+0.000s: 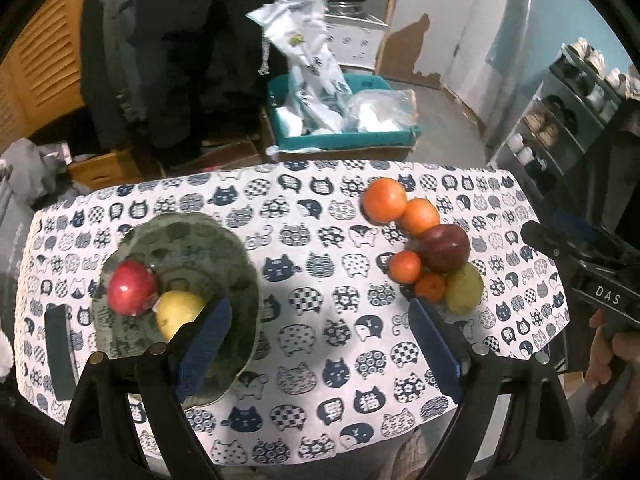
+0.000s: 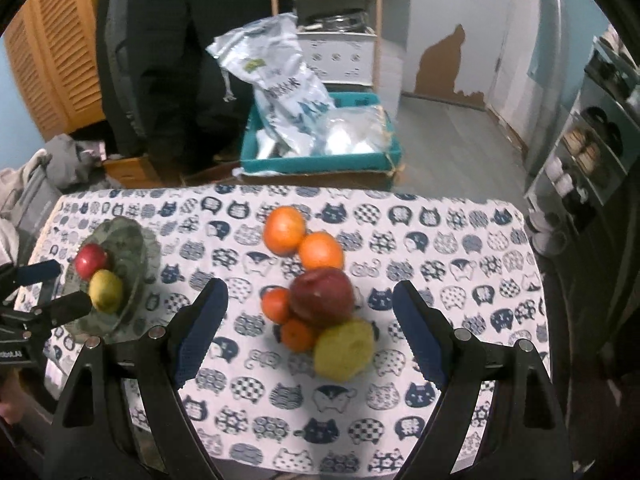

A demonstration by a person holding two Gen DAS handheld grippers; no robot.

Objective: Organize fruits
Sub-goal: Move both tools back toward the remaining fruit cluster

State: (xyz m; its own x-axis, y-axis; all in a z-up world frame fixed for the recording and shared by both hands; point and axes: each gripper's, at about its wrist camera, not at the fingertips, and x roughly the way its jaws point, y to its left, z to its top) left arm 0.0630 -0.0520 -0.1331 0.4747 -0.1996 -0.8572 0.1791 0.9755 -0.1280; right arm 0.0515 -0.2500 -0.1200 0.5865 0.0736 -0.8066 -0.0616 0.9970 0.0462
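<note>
Nearest in each wrist view are the gripper's own two black fingers with blue pads. The left gripper (image 1: 320,320) has its jaws spread wide with nothing between them, over bare tablecloth (image 1: 320,360) between the bowl and the fruit pile. The right gripper (image 2: 310,312) is likewise wide apart and empty, its pads flanking the pile from above without touching it.

On the cat-print cloth, toward the left side, sits a green glass bowl (image 1: 224,248) holding a red apple (image 1: 132,287) and a yellow pear (image 1: 176,312), the two touching.

Toward the right lies the loose cluster: a yellow-green pear (image 2: 344,350) nearest, a small mandarin (image 2: 297,334) beside it, another small orange fruit (image 2: 275,305), a dark red apple (image 2: 322,297) in the middle, then two larger oranges (image 2: 321,251) (image 2: 285,230) farther back, each touching its neighbour.

Beyond the table's far edge stands a teal crate (image 2: 320,162) with white plastic bags (image 2: 280,84), and a person's dark legs (image 2: 180,60).
</note>
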